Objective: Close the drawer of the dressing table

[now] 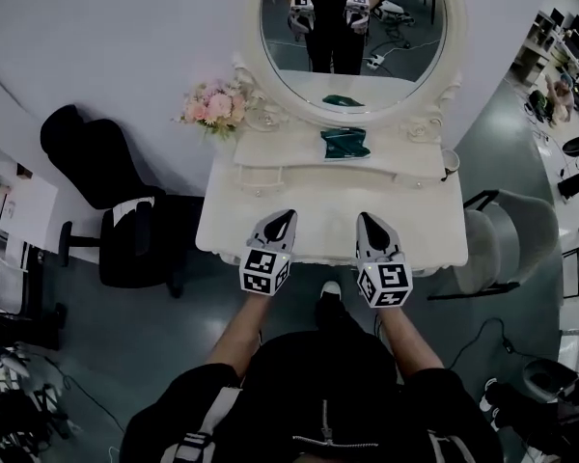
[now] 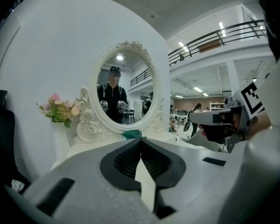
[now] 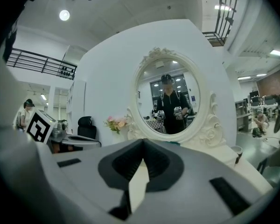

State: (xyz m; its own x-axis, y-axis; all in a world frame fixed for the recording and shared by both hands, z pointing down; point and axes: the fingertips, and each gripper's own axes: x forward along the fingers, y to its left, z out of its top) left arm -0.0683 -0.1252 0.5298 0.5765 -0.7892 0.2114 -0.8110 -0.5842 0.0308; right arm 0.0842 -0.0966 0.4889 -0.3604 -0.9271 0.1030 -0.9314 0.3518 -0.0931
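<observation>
Dressing table [image 1: 425, 222] standing centre against far wall. We are not making out drawer front from above; near edge of surface is lying under grippers. We are holding left gripper [image 1: 289, 214] and right gripper [image 1: 364, 217] side by side there, both with jaws pressed together, nothing between. Oval mirror [image 1: 357, 37] rising far side; pink flowers [image 1: 212, 104] far left; teal cloth [image 1: 344, 144] on raised shelf; black chair [image 1: 125, 230] left.
</observation>
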